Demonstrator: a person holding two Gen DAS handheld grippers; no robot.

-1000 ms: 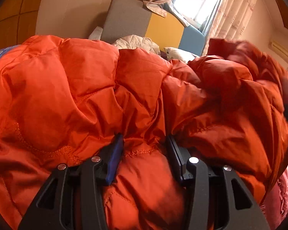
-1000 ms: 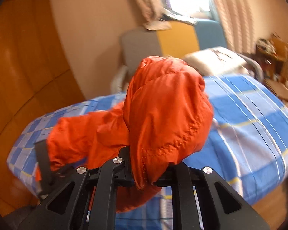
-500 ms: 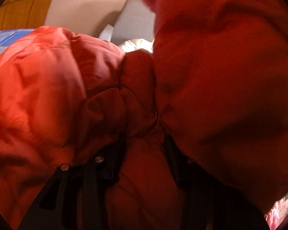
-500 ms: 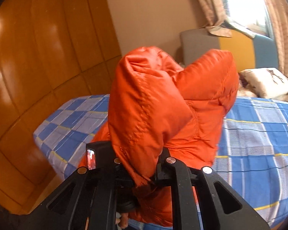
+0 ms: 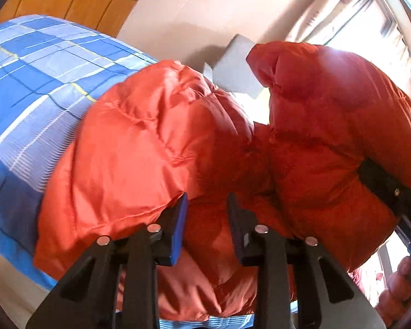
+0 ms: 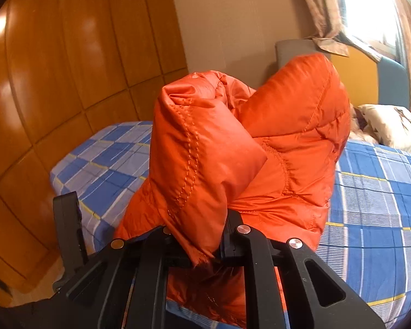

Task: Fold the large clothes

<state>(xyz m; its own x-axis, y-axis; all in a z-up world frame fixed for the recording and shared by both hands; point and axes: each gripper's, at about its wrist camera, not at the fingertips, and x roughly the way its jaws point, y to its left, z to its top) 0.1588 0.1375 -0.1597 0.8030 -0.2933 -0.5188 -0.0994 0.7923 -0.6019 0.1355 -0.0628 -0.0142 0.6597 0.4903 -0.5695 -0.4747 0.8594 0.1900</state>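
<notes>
Orange quilted down jacket (image 5: 156, 148) bunched above the blue checked bed (image 5: 38, 82), near its edge. Left gripper (image 5: 207, 219): jaws have just been closing, with a fold of the jacket between them; whether the pads press it cannot be told. Right gripper (image 6: 205, 249): jaws closed on a stitched jacket edge, the padded bulk rising above. A cream pillow (image 6: 391, 126) lies near the headboard (image 6: 353, 79).

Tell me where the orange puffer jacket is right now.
The orange puffer jacket is bunched over the near edge of the blue checked bed, pinched in the right gripper, with a fold between the left gripper's fingers.
</notes>
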